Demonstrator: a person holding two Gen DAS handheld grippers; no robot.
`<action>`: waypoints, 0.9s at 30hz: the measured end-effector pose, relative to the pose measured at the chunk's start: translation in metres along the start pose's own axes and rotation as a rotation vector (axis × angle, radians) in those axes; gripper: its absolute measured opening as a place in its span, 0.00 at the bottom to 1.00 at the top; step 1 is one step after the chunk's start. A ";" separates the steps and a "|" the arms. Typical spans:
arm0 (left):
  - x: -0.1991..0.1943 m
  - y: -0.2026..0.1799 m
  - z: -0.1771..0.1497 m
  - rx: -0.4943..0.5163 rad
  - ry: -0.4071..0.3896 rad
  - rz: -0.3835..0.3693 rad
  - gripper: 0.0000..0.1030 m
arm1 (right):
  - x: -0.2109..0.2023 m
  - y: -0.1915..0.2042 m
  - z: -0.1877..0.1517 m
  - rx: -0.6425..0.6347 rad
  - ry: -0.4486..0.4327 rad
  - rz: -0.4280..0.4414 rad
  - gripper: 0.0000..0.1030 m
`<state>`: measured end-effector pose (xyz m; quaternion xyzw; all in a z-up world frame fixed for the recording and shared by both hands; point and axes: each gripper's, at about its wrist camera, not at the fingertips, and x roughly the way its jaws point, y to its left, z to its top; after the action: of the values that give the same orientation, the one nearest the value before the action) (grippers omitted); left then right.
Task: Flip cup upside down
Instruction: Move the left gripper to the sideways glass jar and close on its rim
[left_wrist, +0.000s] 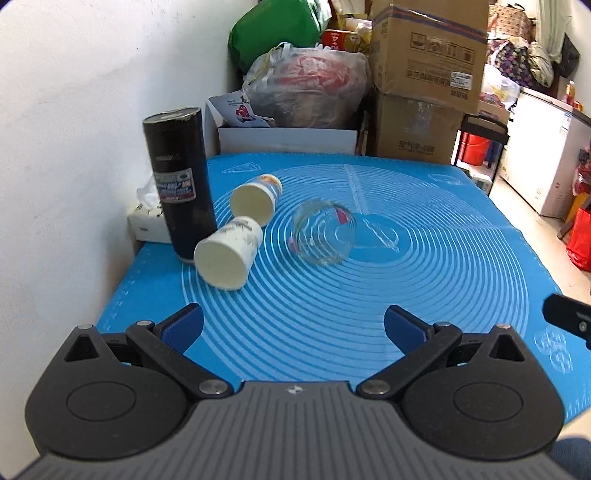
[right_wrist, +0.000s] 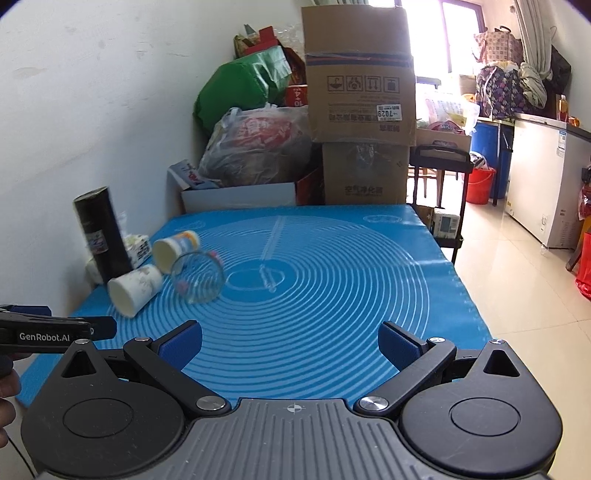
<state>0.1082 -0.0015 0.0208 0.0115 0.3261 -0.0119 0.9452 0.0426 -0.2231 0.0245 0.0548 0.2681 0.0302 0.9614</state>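
Note:
Three cups lie on their sides on the blue mat (left_wrist: 424, 280): a near white paper cup (left_wrist: 227, 253), a far paper cup (left_wrist: 256, 199), and a clear glass cup (left_wrist: 323, 232). They also show in the right wrist view as the near cup (right_wrist: 135, 290), the far cup (right_wrist: 175, 249) and the glass (right_wrist: 197, 277). My left gripper (left_wrist: 293, 325) is open and empty, short of the cups. My right gripper (right_wrist: 290, 341) is open and empty over the mat's near part, right of the left gripper (right_wrist: 55, 332).
A tall black flask (left_wrist: 179, 181) stands upright by the wall, touching the near paper cup. A tissue pack (left_wrist: 147, 218) sits behind it. Cardboard boxes (left_wrist: 424, 48) and bags (left_wrist: 306, 85) are piled past the table's far edge. The floor (right_wrist: 524, 280) drops off to the right.

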 end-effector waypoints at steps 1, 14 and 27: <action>0.006 -0.002 0.006 0.002 -0.001 0.004 1.00 | 0.005 -0.003 0.005 0.000 0.001 -0.004 1.00; 0.136 -0.023 0.087 -0.060 0.177 0.040 1.00 | 0.089 -0.036 0.045 -0.006 0.044 -0.042 1.00; 0.227 -0.031 0.100 -0.149 0.327 0.052 0.98 | 0.149 -0.056 0.048 -0.014 0.099 -0.041 1.00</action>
<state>0.3474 -0.0386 -0.0412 -0.0484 0.4749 0.0385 0.8778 0.1964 -0.2697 -0.0182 0.0411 0.3163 0.0153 0.9476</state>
